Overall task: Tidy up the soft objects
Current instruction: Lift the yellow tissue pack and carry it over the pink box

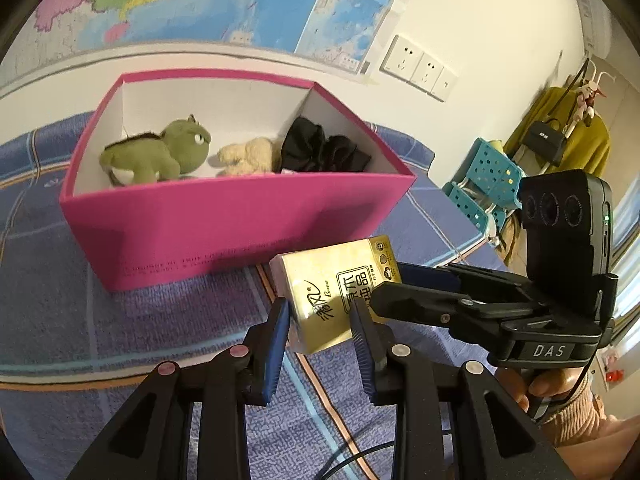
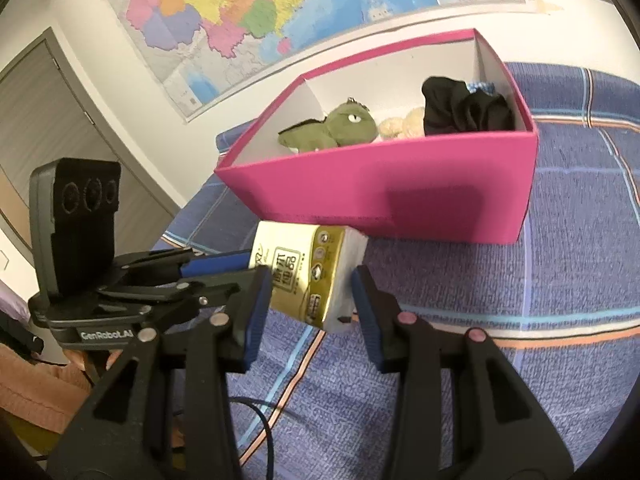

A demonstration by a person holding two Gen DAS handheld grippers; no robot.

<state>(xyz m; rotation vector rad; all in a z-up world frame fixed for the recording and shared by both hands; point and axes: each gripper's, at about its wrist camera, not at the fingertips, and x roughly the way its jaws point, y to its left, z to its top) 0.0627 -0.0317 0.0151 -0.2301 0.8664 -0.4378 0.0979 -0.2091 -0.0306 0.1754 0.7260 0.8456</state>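
1. On the bed point(image 1: 168, 332), spread with a blue-purple checked cover, stands the pink box point(image 1: 224, 224), open at the top; it is the largest thing in play and, by my reading, the place where the soft things are being gathered.
2. Inside the box three soft items already lie in a row: a green plush dinosaur point(image 1: 160, 152) at the left, a cream plush toy point(image 1: 248, 156) in the middle, touching or nearly touching it, and a bundle of black fabric point(image 1: 320, 148) at the right end; a scrap of blue-and-white cloth point(image 2: 480, 87) peeps out behind the black bundle in the right wrist view; these I judge as done.
3. Just in front of the box's near wall, outside it and lifted clear of the cover, is the gold tissue pack point(image 1: 336, 296); it is the one soft item seen that is not yet stowed.
4. Both tools are on that pack: the left hand-held gripper point(image 1: 320, 316) is clenched on one end, its blue pads pressing the wrapper; the right hand-held gripper point(image 2: 310, 288) grasps the other end, the wrapper between its pads.
5. What is left, as I judge it: carry the pack over the near wall and set it down inside; free floor shows at the left of the dinosaur.
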